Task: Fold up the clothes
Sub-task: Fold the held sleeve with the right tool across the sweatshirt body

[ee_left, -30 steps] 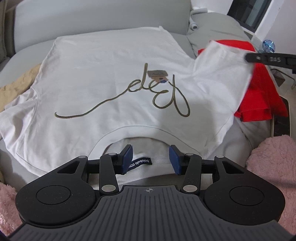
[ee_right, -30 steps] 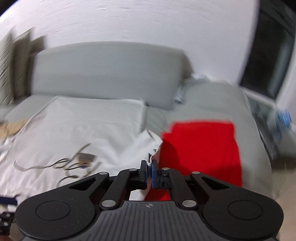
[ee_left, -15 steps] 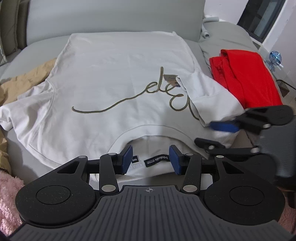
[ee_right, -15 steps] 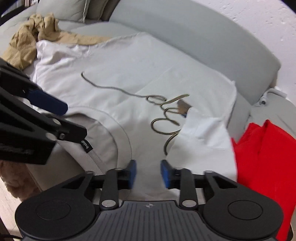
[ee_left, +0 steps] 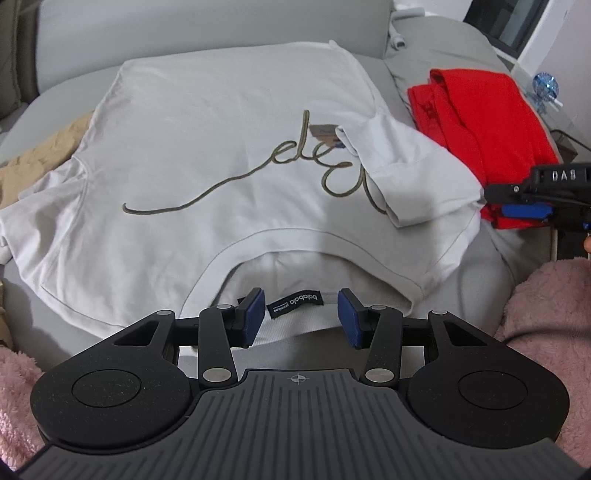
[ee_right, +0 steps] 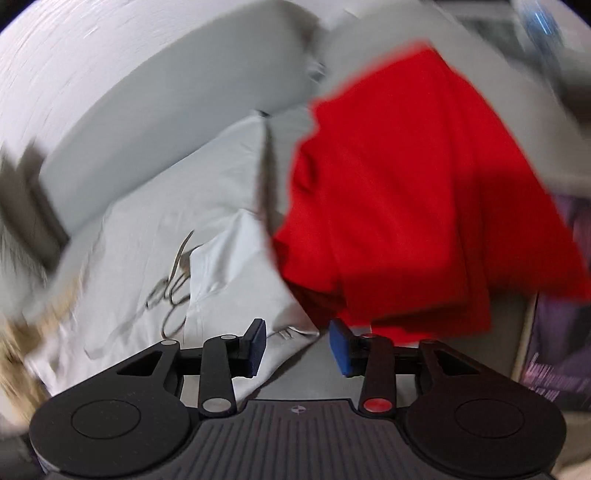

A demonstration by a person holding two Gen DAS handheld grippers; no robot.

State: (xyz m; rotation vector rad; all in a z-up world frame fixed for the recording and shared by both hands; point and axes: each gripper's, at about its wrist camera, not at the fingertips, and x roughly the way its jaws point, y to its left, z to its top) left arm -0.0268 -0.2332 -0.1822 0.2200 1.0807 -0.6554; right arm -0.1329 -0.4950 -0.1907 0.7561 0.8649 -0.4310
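Observation:
A white T-shirt (ee_left: 207,155) with olive script lies spread flat on the grey sofa, collar nearest me. Its right sleeve (ee_left: 413,173) is folded inward over the print. My left gripper (ee_left: 301,314) hovers open over the back of the collar. The black neck label (ee_left: 293,302) lies between the pads, which do not touch it. My right gripper (ee_left: 502,201) is at the shirt's right edge, beside the red garment. In the blurred right wrist view its jaws (ee_right: 297,339) are opening with nothing between them. The sleeve's edge (ee_right: 236,288) lies just left of them.
A folded red garment (ee_left: 480,122) lies on the sofa right of the shirt. A tan garment (ee_left: 33,162) is bunched at the left. Pink fluffy fabric (ee_left: 546,295) fills both lower corners. The sofa back (ee_left: 184,33) runs behind. A blue sparkly ball (ee_left: 545,83) sits far right.
The right gripper carried the sleeve inward over the print, opened and let it go, then swung back right beside the red garment. The left gripper stayed at the collar.

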